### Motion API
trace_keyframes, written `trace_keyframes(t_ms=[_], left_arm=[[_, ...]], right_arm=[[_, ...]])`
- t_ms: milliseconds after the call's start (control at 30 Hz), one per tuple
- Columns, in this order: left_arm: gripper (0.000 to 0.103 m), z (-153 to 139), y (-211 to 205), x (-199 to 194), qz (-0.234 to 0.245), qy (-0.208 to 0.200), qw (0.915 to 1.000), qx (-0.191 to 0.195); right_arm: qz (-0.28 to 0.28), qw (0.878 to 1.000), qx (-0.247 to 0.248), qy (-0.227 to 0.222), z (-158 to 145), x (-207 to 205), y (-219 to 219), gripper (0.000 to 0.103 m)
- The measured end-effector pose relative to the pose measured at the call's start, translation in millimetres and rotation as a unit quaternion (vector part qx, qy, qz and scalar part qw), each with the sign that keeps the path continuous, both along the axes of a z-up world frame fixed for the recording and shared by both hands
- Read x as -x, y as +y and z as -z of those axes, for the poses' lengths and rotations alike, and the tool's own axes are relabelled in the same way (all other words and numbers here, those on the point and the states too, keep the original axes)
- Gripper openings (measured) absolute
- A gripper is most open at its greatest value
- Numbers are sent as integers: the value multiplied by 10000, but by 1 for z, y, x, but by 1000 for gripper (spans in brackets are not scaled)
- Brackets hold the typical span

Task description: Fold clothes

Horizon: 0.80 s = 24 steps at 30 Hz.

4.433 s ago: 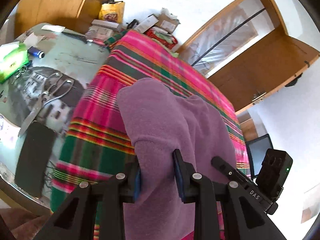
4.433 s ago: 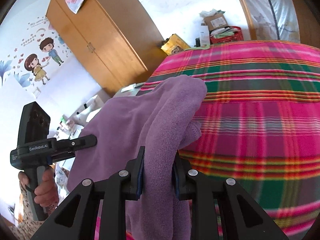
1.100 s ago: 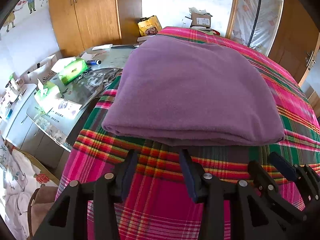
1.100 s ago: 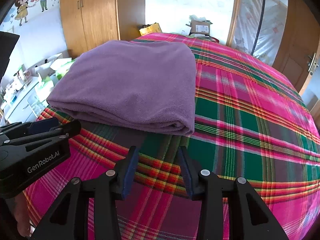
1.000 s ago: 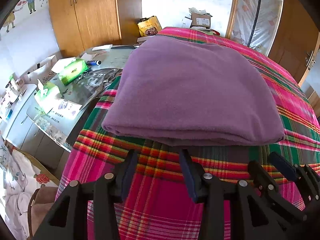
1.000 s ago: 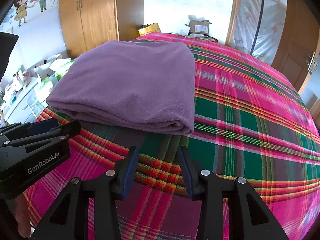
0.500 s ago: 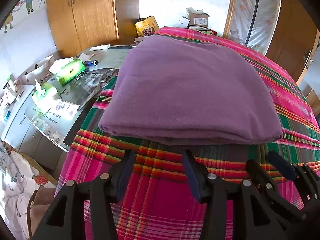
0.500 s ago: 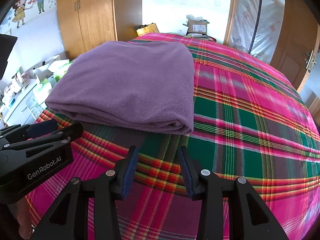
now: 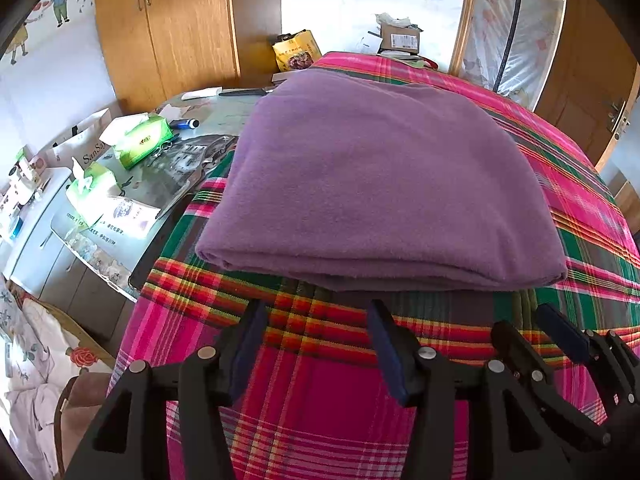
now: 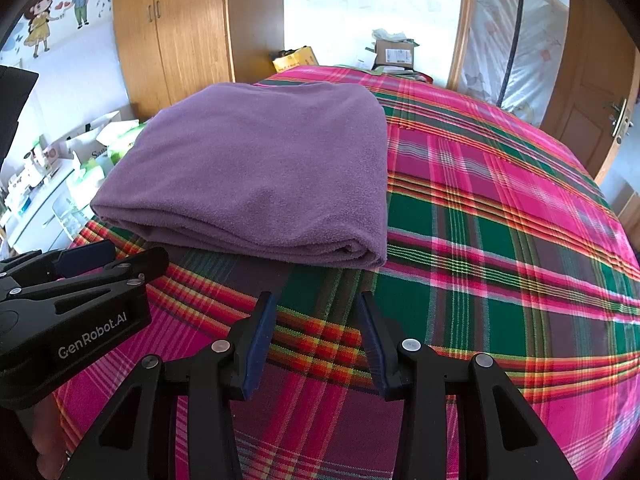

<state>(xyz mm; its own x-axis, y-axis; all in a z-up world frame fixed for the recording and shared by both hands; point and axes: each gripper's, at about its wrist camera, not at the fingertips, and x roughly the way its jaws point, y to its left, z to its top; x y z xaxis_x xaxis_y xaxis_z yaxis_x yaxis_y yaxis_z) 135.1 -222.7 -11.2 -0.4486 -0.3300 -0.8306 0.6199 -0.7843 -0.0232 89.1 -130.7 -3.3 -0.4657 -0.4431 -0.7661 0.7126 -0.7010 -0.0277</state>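
Note:
A purple fleece garment (image 9: 376,184) lies folded into a flat rectangle on the pink and green plaid bedspread (image 9: 320,400); it also shows in the right wrist view (image 10: 260,176). My left gripper (image 9: 316,312) is open and empty, just short of the garment's near edge. My right gripper (image 10: 316,304) is open and empty, near the garment's front right corner. The left gripper's body (image 10: 76,316) shows at the lower left of the right wrist view. The right gripper's fingers (image 9: 560,332) show at the lower right of the left wrist view.
A cluttered side table (image 9: 188,152) with green tissue packs (image 9: 140,140) stands left of the bed. Wooden wardrobes (image 9: 168,28) stand behind it. Boxes and a yellow bag (image 9: 296,52) sit past the bed's far end. A wooden door (image 10: 608,92) is at right.
Earlier both grippers held the purple garment raised; they have let it go and it now lies folded on the bed. In the last second both grippers drew back slightly.

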Motion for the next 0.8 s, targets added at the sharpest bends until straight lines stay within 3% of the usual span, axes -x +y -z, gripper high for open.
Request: trace_keyframes(t_ms=[800], left_arm=[[58, 2, 3, -1, 90, 71, 9999, 96]], right_arm=[[6, 10000, 3, 2, 0, 0, 0, 44]])
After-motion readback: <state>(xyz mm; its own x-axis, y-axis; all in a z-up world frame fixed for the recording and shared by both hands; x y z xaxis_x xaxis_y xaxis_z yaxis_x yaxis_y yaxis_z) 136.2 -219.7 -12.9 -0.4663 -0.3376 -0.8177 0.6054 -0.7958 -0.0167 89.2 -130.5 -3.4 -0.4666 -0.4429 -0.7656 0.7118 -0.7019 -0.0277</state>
